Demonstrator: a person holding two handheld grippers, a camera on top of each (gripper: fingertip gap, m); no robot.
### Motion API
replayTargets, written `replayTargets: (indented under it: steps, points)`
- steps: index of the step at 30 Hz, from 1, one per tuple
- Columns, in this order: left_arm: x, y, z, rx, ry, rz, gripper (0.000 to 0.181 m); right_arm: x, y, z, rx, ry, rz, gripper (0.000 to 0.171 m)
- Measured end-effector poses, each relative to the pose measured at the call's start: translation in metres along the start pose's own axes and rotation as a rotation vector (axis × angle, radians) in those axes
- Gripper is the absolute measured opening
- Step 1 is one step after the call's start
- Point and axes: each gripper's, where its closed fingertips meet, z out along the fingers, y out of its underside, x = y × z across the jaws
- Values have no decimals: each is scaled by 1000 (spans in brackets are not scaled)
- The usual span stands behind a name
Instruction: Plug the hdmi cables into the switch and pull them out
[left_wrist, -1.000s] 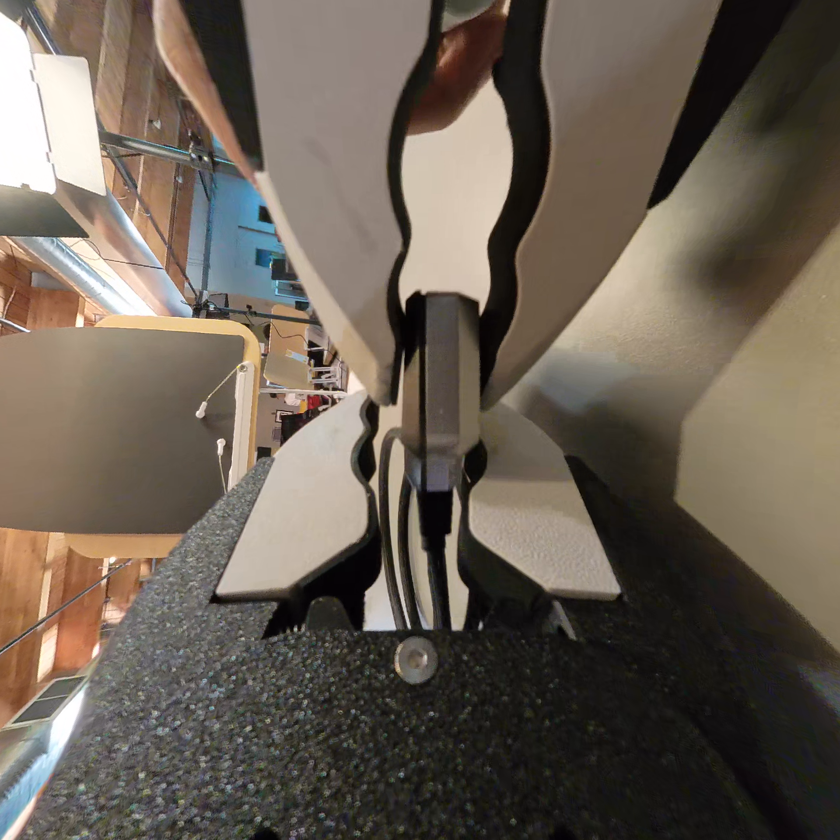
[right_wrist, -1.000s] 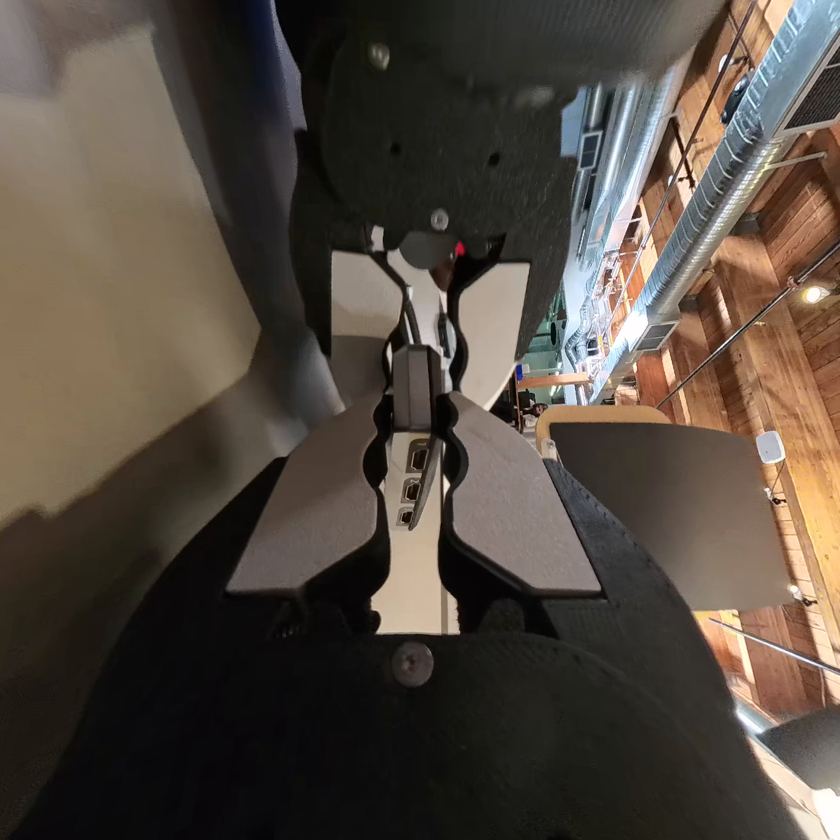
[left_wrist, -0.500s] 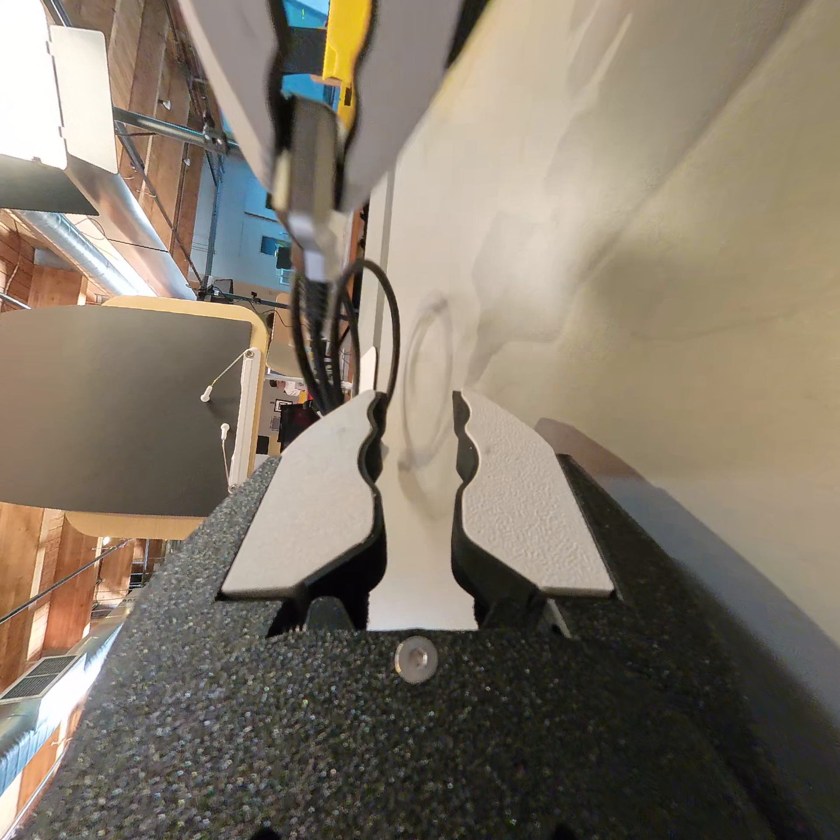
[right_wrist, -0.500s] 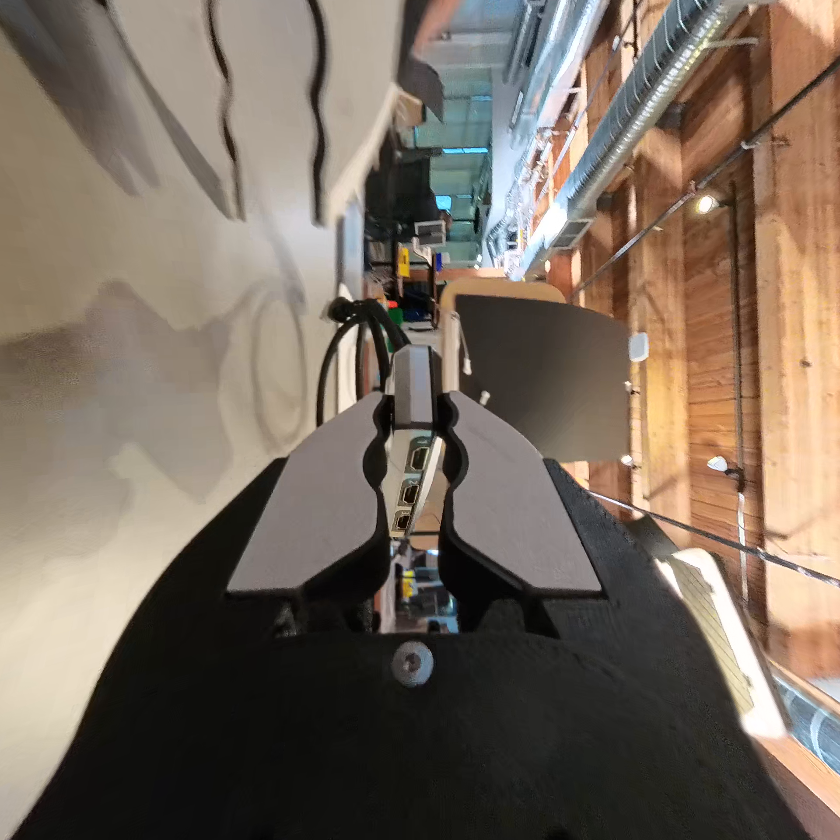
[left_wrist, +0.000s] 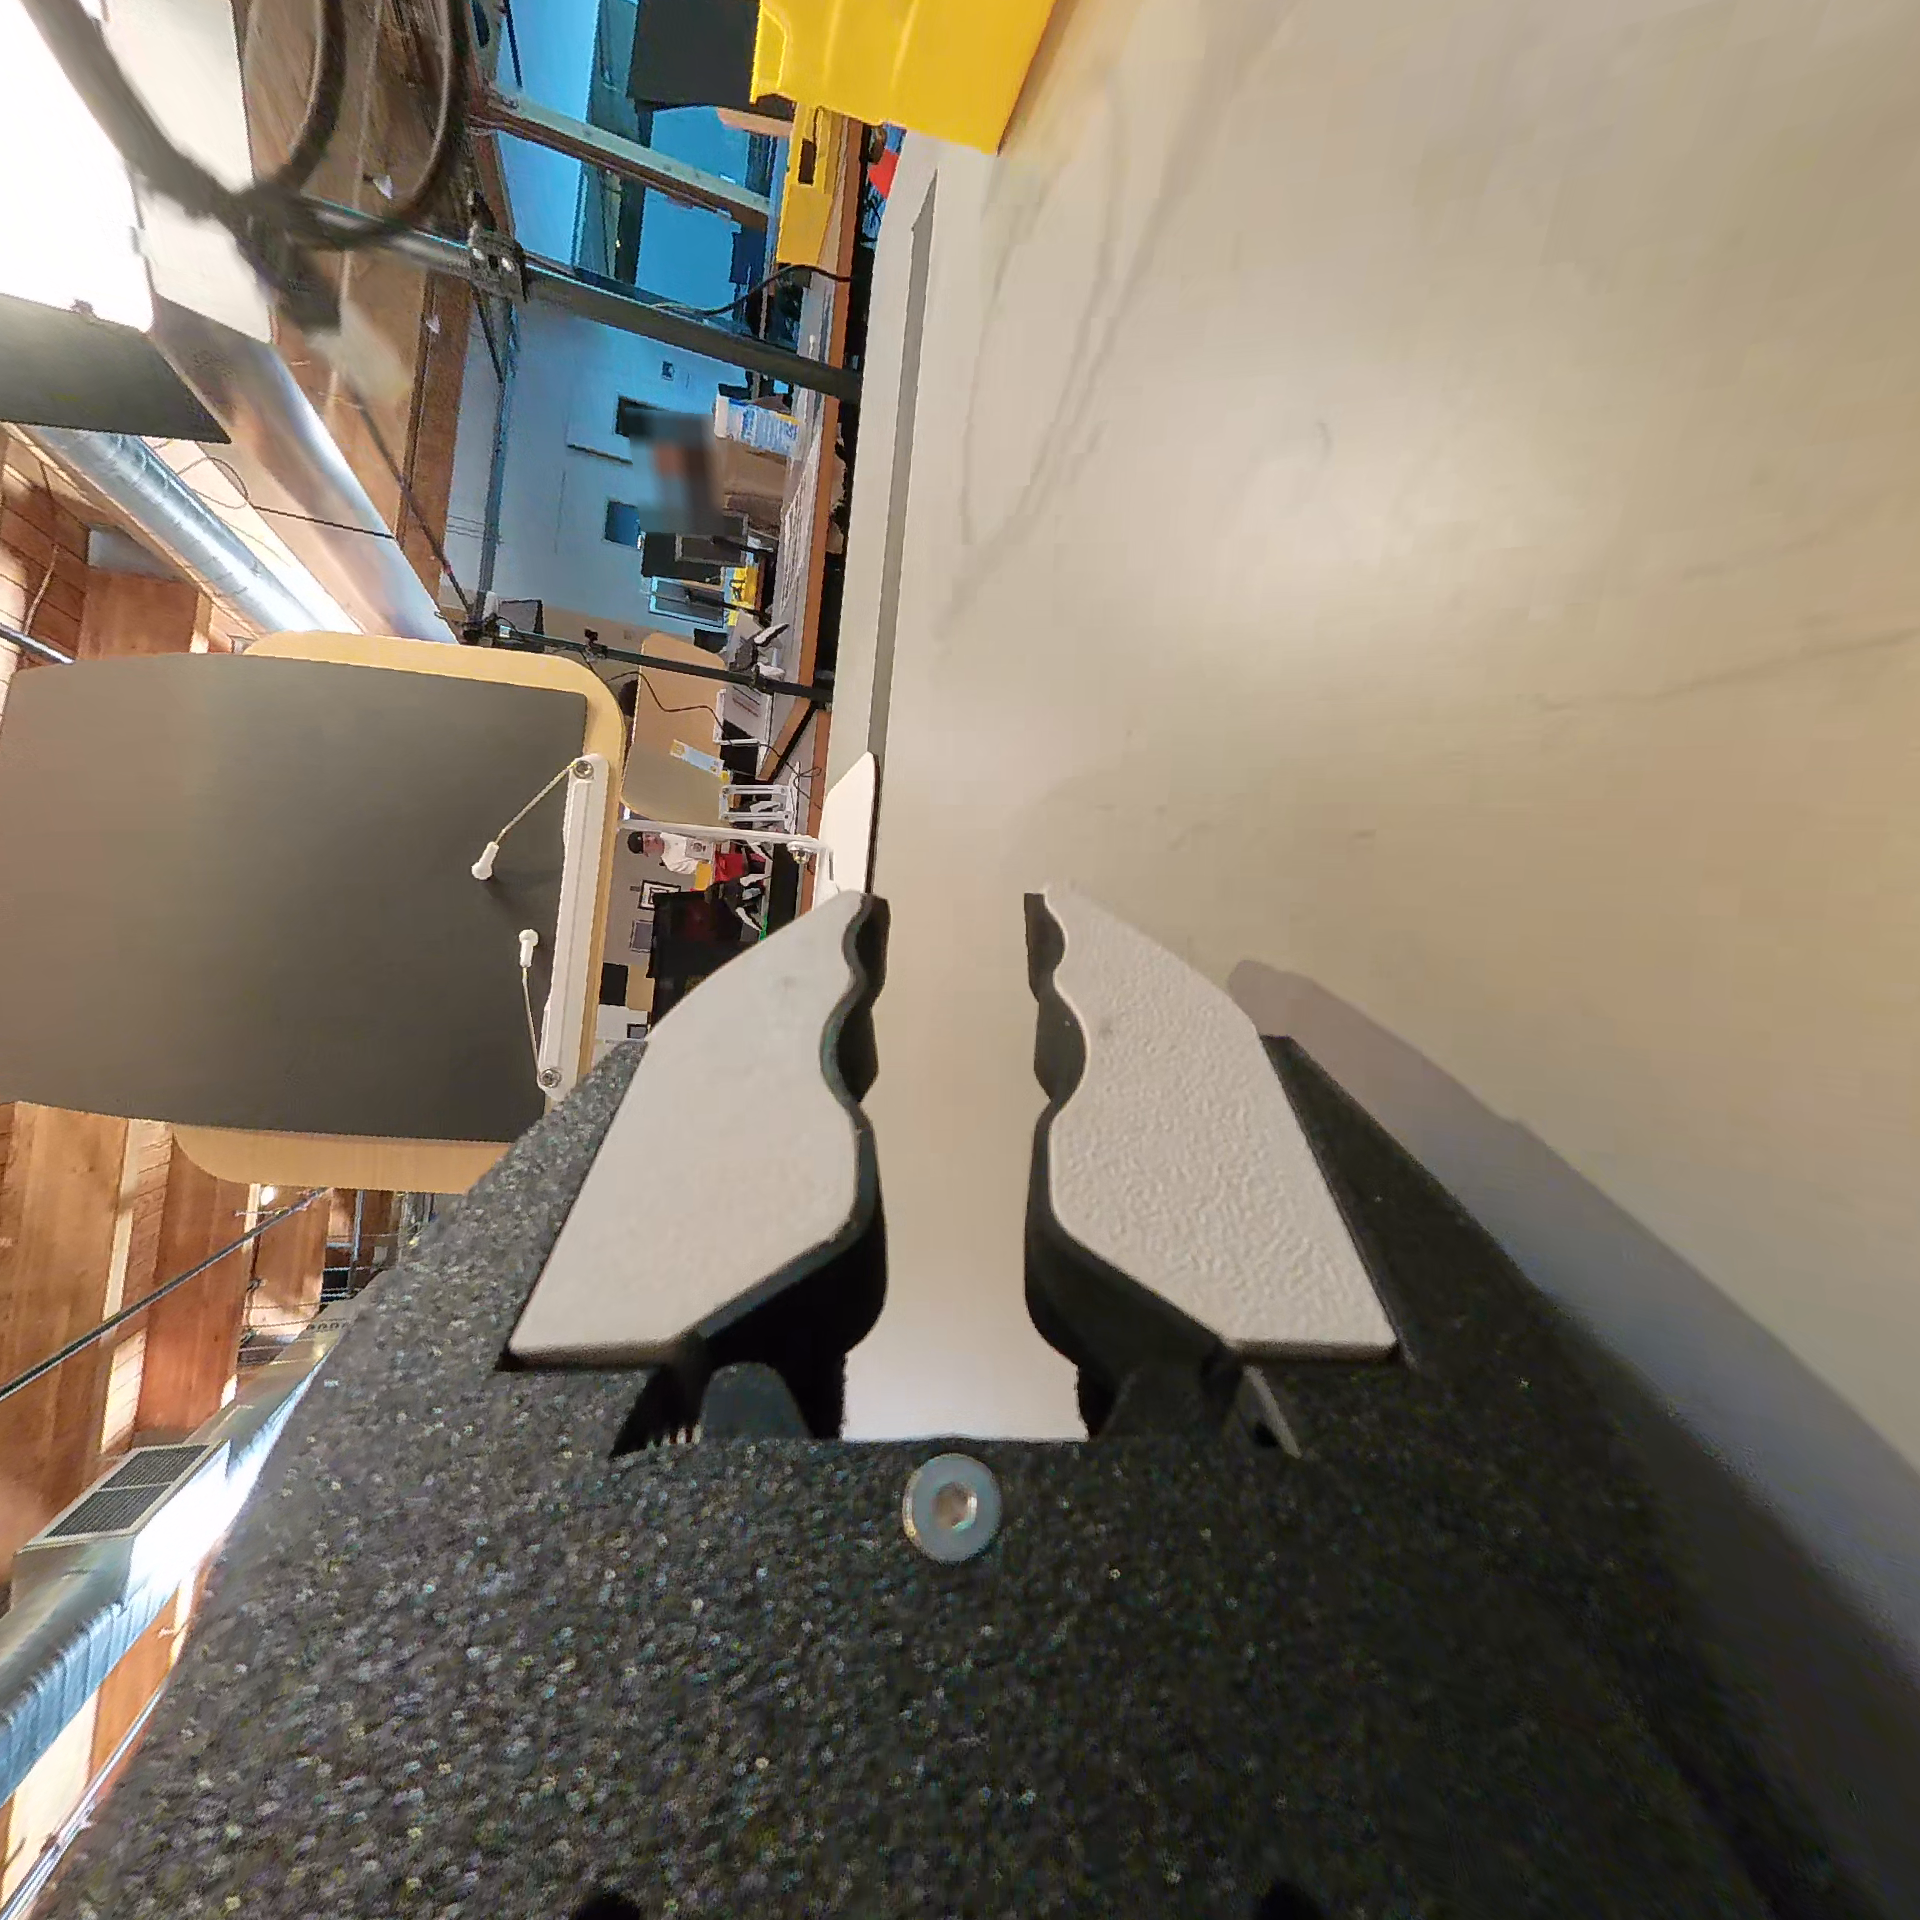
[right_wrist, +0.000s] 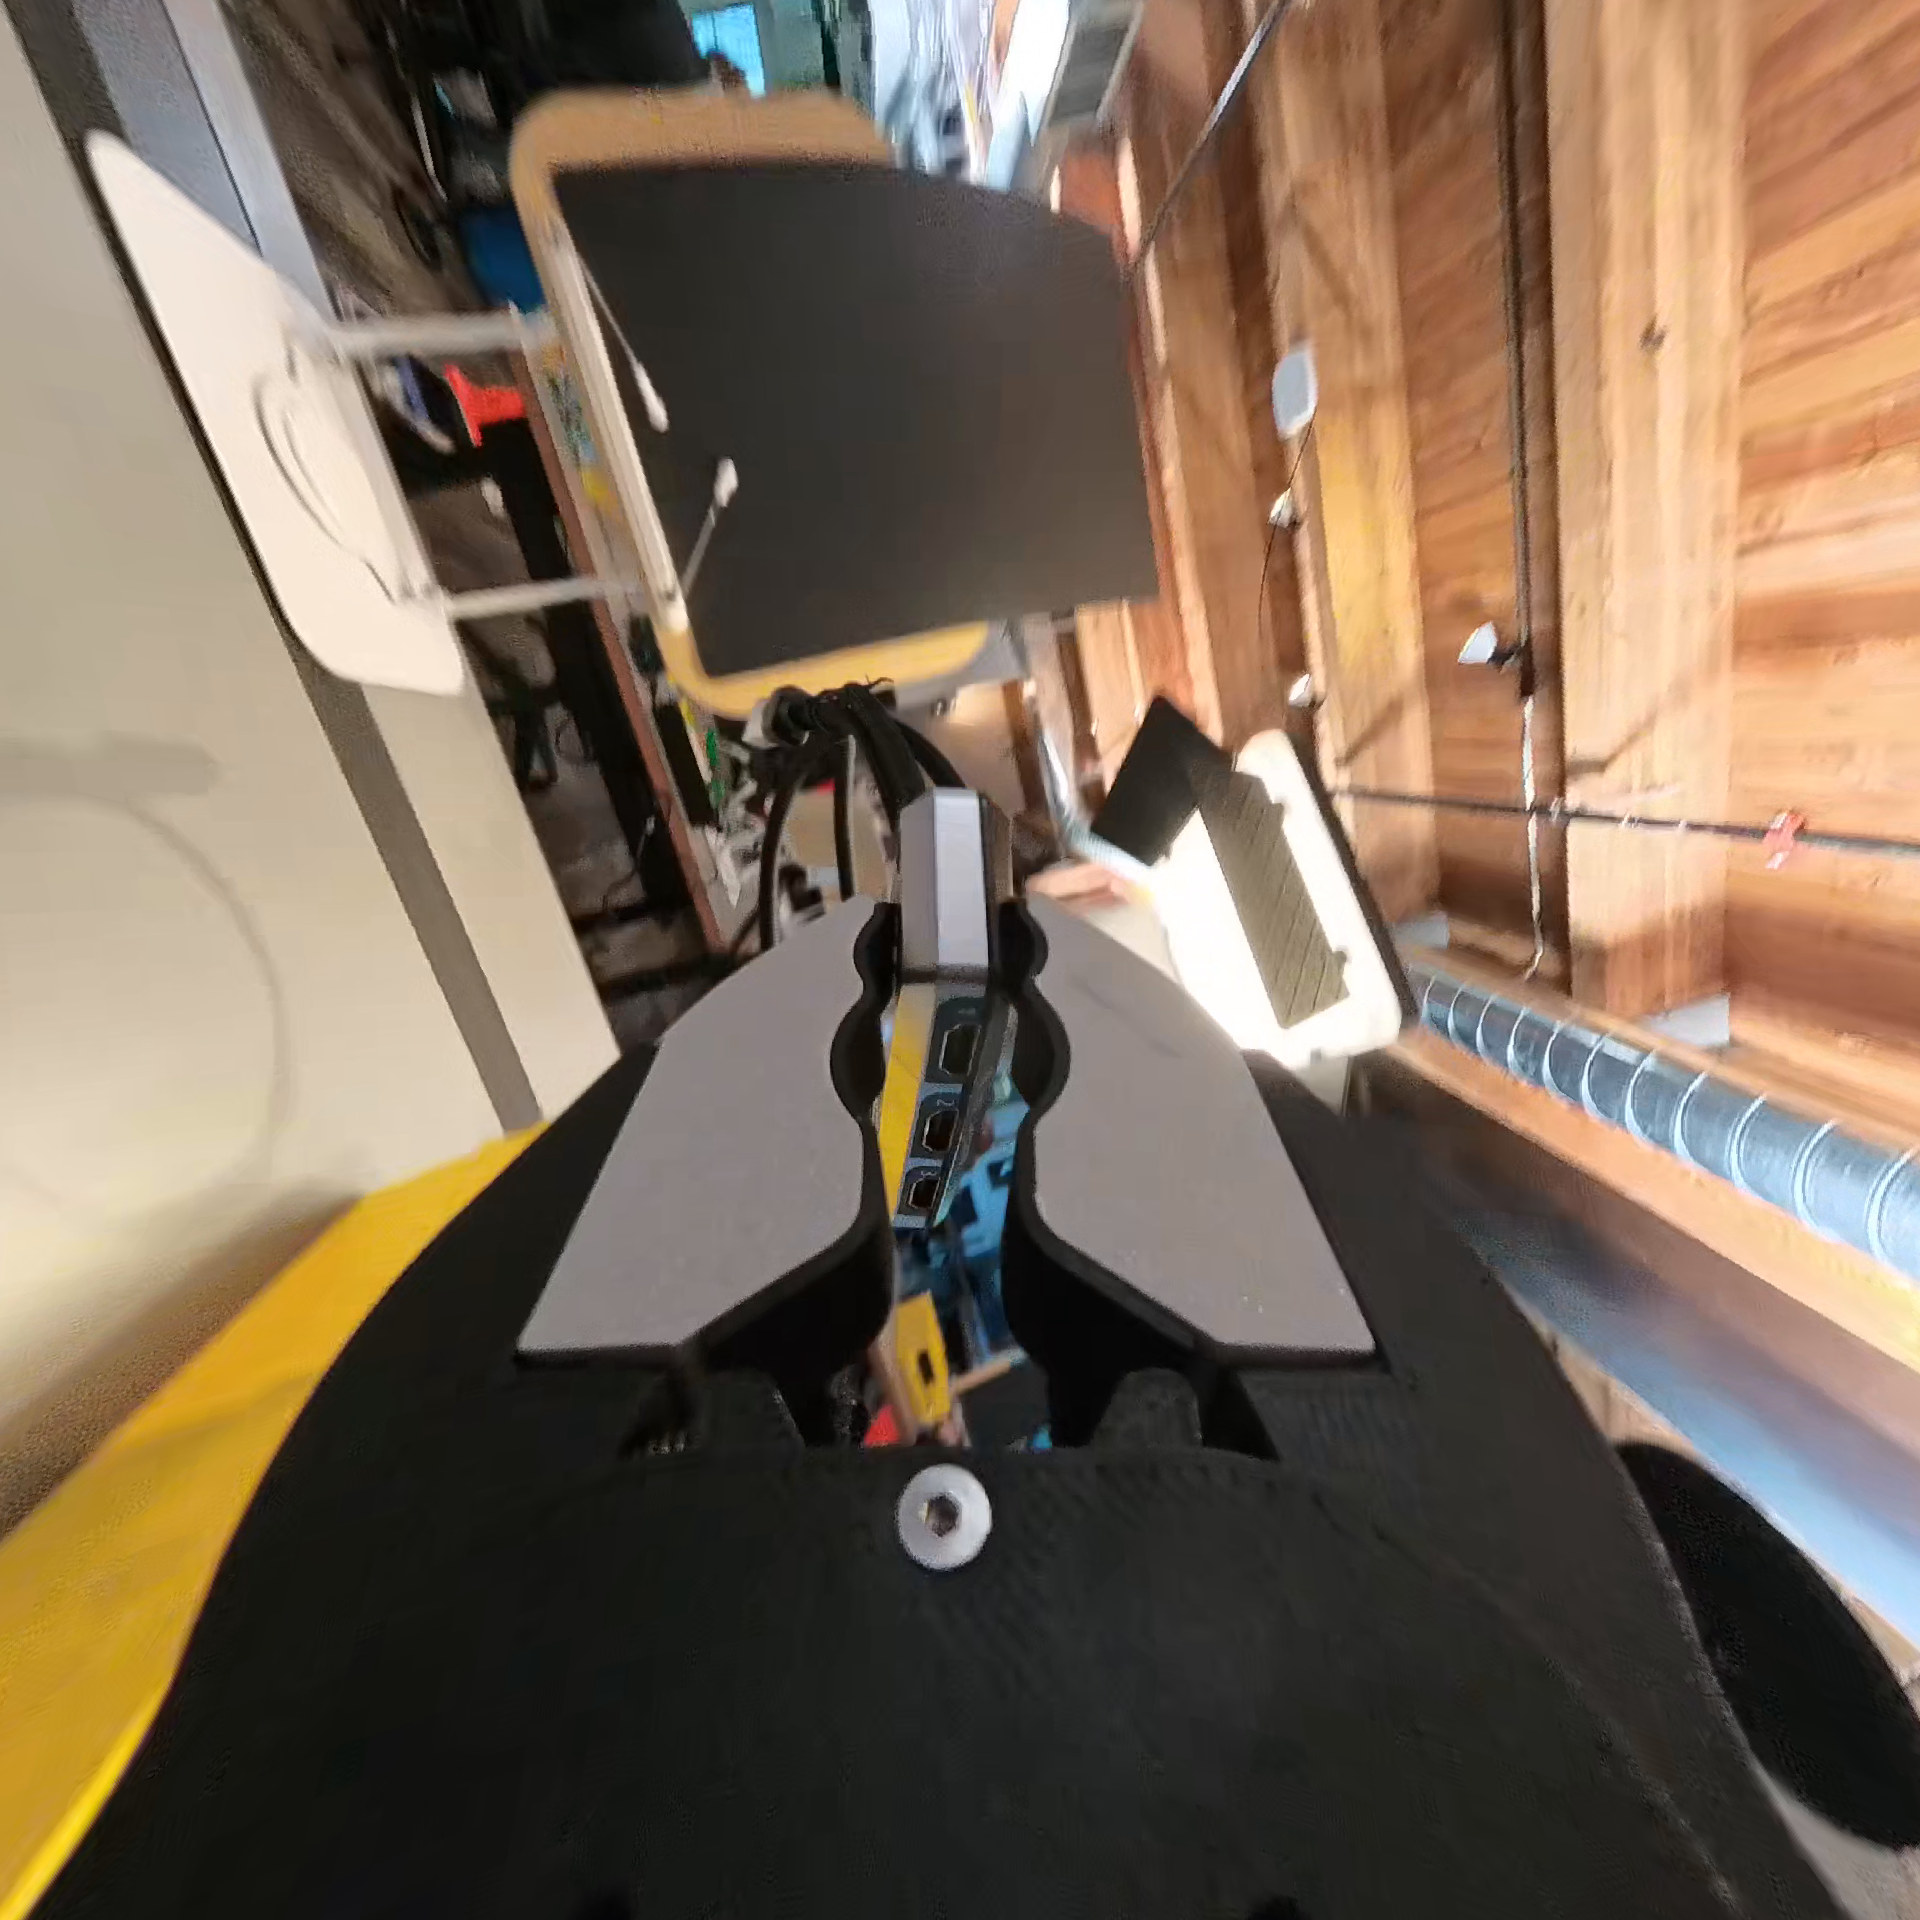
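Note:
My right gripper (right_wrist: 943, 940) is shut on a thin silver HDMI switch (right_wrist: 948, 904) and holds it on edge in the air. Three empty ports (right_wrist: 940, 1127) on the switch face the camera. A bundle of black cables (right_wrist: 831, 758) hangs from its far end. My left gripper (left_wrist: 954, 914) is open and empty, with bare white table (left_wrist: 1403, 571) showing through the gap. In the left wrist view, blurred black cables (left_wrist: 301, 156) show at the top left, far from the left fingers. The switch itself is out of that view.
A yellow bin (left_wrist: 894, 62) stands at the table's far end and also shows in the right wrist view (right_wrist: 156, 1403). A black panel with a wooden rim (left_wrist: 260, 883) stands beyond the table edge. A flat white plate (right_wrist: 281, 416) lies on the table. Some 30 cm of space lies between my two pairs of fingers.
My left gripper held a black plug at the switch, then let go and drew back empty. My right gripper has carried the switch and its cables up and away from the left one.

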Motion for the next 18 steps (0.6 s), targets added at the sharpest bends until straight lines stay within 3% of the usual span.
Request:
replayTargets:
  steps: [5, 9, 18]
  points:
    - [4, 2, 2, -7, 10, -2, 26, 13, 81, -6, -220, -111, 76, 21]
    - [6, 2, 4, -13, 18, 1, 26, 3, 123, -10, -300, -206, 121, 20]
    - [7, 5, 5, -24, 19, -1, 26, -12, 160, -6, -154, -347, 479, 20]
